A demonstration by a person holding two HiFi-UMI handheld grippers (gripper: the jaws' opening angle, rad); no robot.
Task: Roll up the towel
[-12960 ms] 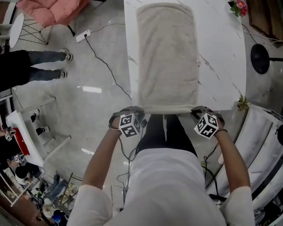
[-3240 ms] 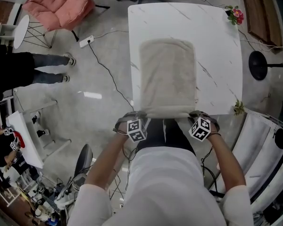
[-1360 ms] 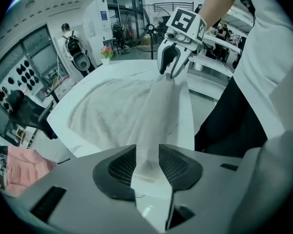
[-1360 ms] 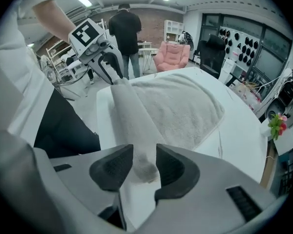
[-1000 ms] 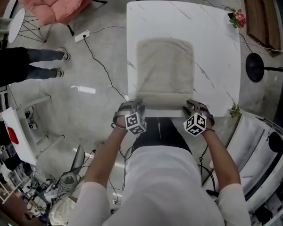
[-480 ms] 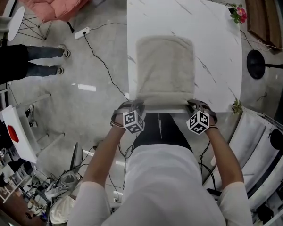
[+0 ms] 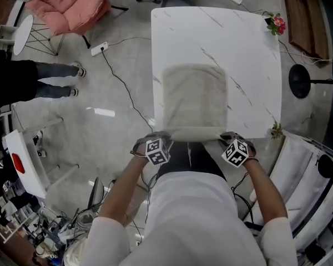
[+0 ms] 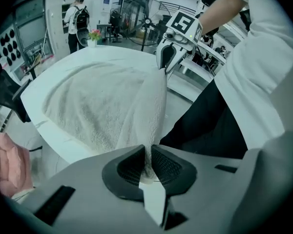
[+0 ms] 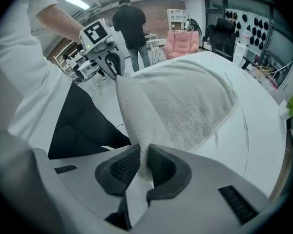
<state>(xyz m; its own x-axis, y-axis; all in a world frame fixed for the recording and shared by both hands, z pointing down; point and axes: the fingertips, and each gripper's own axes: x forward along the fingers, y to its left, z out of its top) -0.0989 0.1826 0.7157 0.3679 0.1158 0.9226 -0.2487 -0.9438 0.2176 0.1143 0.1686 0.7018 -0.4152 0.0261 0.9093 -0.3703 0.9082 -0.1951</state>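
At table (image 7: pixel 255 54) edge, left tongs (image 8: pixel 147 161) and right tongs (image 9: pixel 142 167), freshly closed, tight on towel (image 7: pixel 194 96).

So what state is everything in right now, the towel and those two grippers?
towel: far part flat on the table, near edge lifted between both grippers.
left gripper: jaws just closed, pinching the towel's near corner.
right gripper: jaws just closed, pinching the other near corner.
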